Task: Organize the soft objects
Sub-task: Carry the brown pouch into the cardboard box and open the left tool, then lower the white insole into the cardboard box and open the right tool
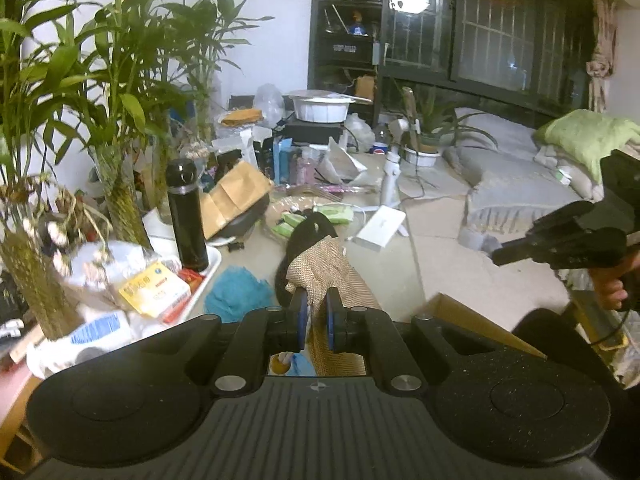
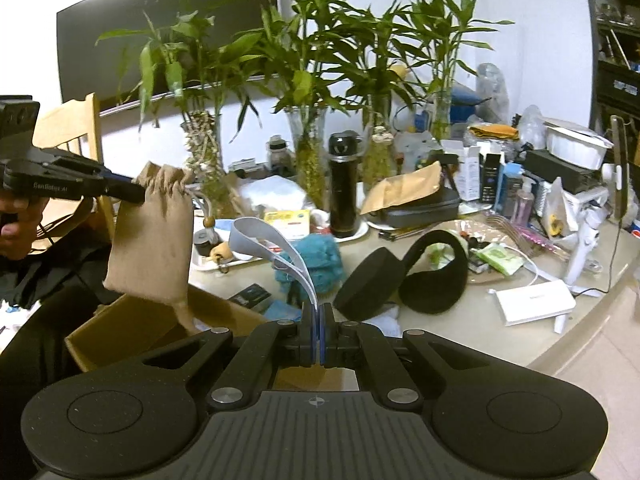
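Note:
My left gripper (image 1: 316,312) is shut on the gathered top of a tan burlap drawstring pouch (image 1: 324,264). In the right wrist view, that gripper (image 2: 134,193) holds the pouch (image 2: 152,240) hanging above an open cardboard box (image 2: 132,328). My right gripper (image 2: 318,320) is shut on a pale white-blue looped band (image 2: 276,248) that curls upward from its pads. It appears from the side at the right edge of the left wrist view (image 1: 498,256), in a hand. Black earmuffs (image 2: 400,276) and a teal fluffy cloth (image 2: 316,260) lie on the table.
Bamboo plants in glass vases (image 2: 308,160) line the back of the table, with a black flask (image 2: 343,188) among them. A white flat box (image 2: 534,300), a wipes pack (image 2: 500,258) and a white gimbal stand (image 2: 580,248) sit to the right. A wooden chair (image 2: 76,128) stands at the left.

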The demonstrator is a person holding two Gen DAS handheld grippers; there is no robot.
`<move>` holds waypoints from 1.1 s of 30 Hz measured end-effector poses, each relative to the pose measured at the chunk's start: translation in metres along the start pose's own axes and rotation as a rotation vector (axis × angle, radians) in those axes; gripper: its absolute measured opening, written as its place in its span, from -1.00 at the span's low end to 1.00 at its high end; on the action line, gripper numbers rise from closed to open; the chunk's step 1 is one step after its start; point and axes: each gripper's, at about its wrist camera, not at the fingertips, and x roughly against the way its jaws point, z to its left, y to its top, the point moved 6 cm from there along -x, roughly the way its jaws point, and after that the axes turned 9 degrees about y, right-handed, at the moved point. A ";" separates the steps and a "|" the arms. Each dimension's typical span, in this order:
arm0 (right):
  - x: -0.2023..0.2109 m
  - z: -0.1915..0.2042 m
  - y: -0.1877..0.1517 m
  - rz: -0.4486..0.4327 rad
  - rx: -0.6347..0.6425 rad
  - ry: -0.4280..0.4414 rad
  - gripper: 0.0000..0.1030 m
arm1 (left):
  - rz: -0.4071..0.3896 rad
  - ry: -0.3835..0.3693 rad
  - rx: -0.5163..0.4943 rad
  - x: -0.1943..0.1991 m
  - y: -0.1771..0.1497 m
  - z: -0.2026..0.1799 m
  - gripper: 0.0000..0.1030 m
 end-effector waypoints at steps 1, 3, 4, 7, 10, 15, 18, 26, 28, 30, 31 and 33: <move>0.000 0.002 0.000 0.000 0.001 0.005 -0.92 | 0.004 -0.008 0.007 0.003 -0.003 -0.001 -0.81; 0.000 0.007 -0.001 0.000 -0.003 0.021 -0.92 | 0.014 -0.031 0.027 0.006 -0.010 -0.004 -0.80; 0.000 0.009 -0.002 0.001 -0.005 0.028 -0.92 | 0.023 -0.040 0.038 0.007 -0.014 -0.005 -0.77; -0.003 0.016 -0.007 0.010 -0.008 0.043 -0.92 | 0.061 -0.074 0.062 0.004 -0.031 -0.011 -0.31; -0.006 0.023 -0.013 0.020 -0.013 0.057 -0.92 | 0.094 -0.040 0.095 0.001 -0.046 -0.010 0.24; -0.009 0.032 -0.022 0.037 -0.021 0.067 -0.92 | 0.100 0.018 0.121 0.008 -0.067 -0.007 0.24; -0.011 0.033 -0.028 0.046 -0.032 0.070 -0.92 | 0.093 0.083 0.098 0.012 -0.078 -0.008 0.24; -0.016 0.037 -0.035 0.059 -0.045 0.080 -0.92 | 0.071 0.150 0.148 0.023 -0.098 -0.009 0.24; -0.017 0.038 -0.035 0.059 -0.048 0.083 -0.92 | 0.057 0.163 0.153 0.026 -0.100 -0.008 0.24; -0.020 0.038 -0.034 0.060 -0.051 0.091 -0.92 | 0.051 0.173 0.157 0.027 -0.102 -0.008 0.24; -0.023 0.038 -0.033 0.062 -0.050 0.092 -0.92 | 0.051 0.178 0.159 0.027 -0.103 -0.007 0.24; -0.030 0.036 -0.033 0.082 -0.048 0.084 -0.86 | 0.049 0.188 0.156 0.027 -0.105 -0.006 0.24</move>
